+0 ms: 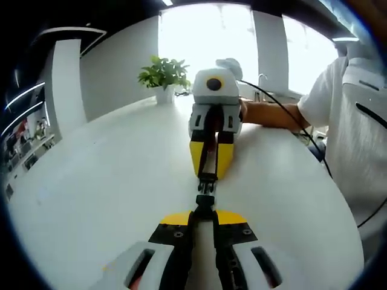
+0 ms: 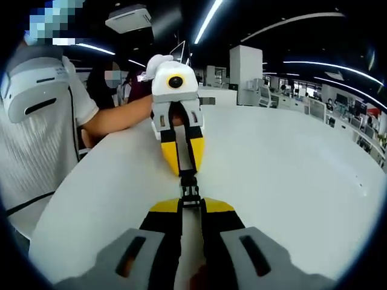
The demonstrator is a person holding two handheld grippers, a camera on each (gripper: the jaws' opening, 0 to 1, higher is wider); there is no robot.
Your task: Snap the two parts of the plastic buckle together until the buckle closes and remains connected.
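Your black plastic buckle [image 1: 205, 192] sits at frame centre above the glossy white table [image 1: 91, 193], long axis running straight between the two grippers. Your left gripper [image 1: 204, 212] is clamped narrow on its near end, your right gripper [image 2: 191, 204] on the other.

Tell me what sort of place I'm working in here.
Probably an open-plan office or showroom. A large round white table serves as the work surface, long strip ceiling lights run overhead above rows of desks in the background, and a small green potted plant sits by bright windows.
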